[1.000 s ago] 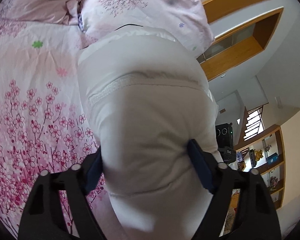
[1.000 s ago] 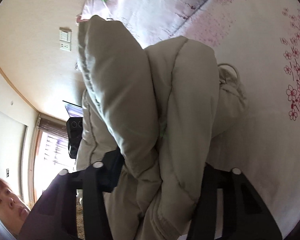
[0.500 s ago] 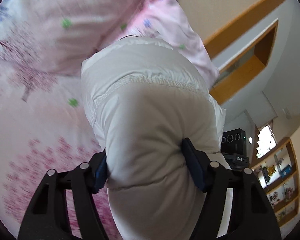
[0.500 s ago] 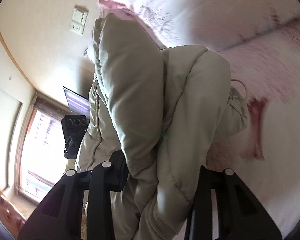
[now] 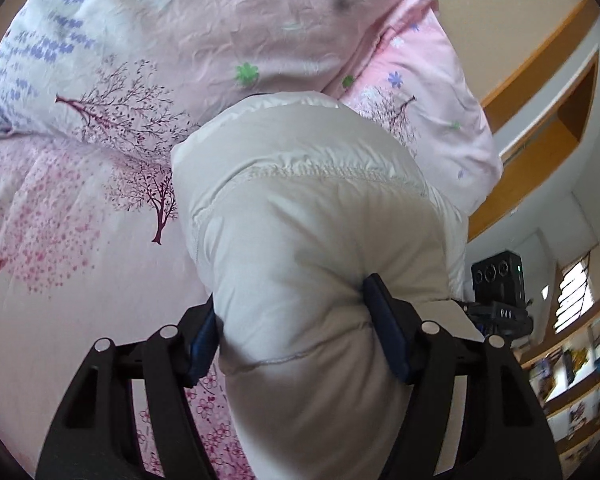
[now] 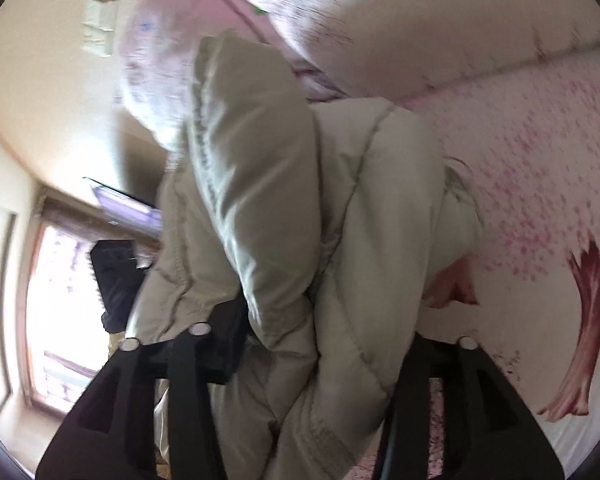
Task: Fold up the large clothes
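We cannot see the right gripper's (image 6: 324,332) right fingertip: the padded jacket (image 6: 300,240) covers it. The right wrist view is motion-blurred, so the wall switch (image 6: 98,26) lacks detail. In the left wrist view, the jacket's lower end runs off the bottom edge.
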{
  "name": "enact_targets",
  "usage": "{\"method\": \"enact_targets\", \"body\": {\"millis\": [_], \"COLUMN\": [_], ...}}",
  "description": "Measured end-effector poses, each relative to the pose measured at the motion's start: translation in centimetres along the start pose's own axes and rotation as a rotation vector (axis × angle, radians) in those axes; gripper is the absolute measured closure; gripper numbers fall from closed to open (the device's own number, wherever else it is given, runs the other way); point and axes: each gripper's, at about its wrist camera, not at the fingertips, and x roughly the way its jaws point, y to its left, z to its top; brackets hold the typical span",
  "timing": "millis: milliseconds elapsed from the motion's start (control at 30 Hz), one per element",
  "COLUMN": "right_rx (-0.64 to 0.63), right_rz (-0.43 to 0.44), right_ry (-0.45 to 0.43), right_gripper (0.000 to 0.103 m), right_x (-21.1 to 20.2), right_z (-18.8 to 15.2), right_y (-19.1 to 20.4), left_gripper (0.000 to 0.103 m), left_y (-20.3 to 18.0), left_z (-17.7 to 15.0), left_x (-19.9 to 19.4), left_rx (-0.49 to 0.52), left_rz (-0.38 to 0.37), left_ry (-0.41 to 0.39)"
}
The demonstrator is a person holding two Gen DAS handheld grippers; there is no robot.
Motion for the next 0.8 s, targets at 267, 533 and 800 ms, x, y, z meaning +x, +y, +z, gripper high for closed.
{"method": "enact_targets", "body": {"millis": [267, 533, 800], "right_rx": [-0.038, -0.035, -0.218], "right_rz": [-0.195, -0.324, -0.467], "right_ry": [0.02, -0.044, -0.432], "right_gripper": [0.045, 0.024, 0.037], "right_x": [1.6, 2.0, -7.0], "right_z": [0.7, -0.2, -5.9], "right_y": [2.7, 3.4, 10.8], "left_gripper": [0.029, 0.027, 0.012], "left_y": [-1.3, -5.7, -11.5], "left_z": [-1.2, -2.3, -5.5], "left_x": [1.3, 0.5, -5.5], "left_rx": [0.066, 0.253, 0.42], "left_rz": [0.137, 0.438, 0.443], "left_ry": [0.009, -0.085, -0.248]}}
